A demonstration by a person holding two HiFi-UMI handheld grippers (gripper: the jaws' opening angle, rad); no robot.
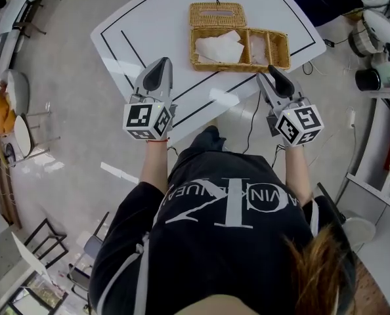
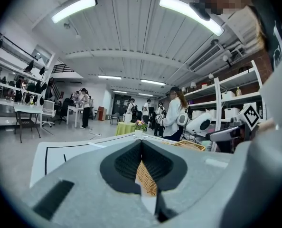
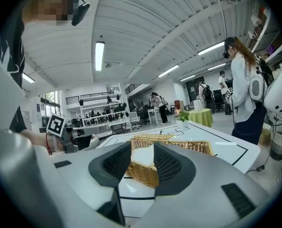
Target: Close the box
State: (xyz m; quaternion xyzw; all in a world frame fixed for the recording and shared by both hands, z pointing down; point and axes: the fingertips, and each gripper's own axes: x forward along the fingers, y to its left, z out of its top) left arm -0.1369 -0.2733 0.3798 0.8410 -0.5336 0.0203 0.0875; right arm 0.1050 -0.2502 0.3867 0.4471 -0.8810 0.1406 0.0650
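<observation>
Wicker box (image 1: 241, 65): it is set in the middle of the white surface (image 1: 149, 25), inside the black marked lines, and it is open.
Lid (image 1: 217, 14): it is laid back flat on the far side of the box, presumably hinged there, so it would have to be swung toward the person to close the box.
Paper (image 1: 218, 46): white sheets are seen in the left compartment, below the rim as far as can be told.
Left tongs (image 1: 159, 63): they are held over the near edge of the surface and aimed at the box. The tips are pressed together, and nothing is pinched or touched.
Right tongs (image 1: 268, 75): they are held just off the near edge, clear of the box. The jaws are spread partway and empty, probably readied for the lid.
</observation>
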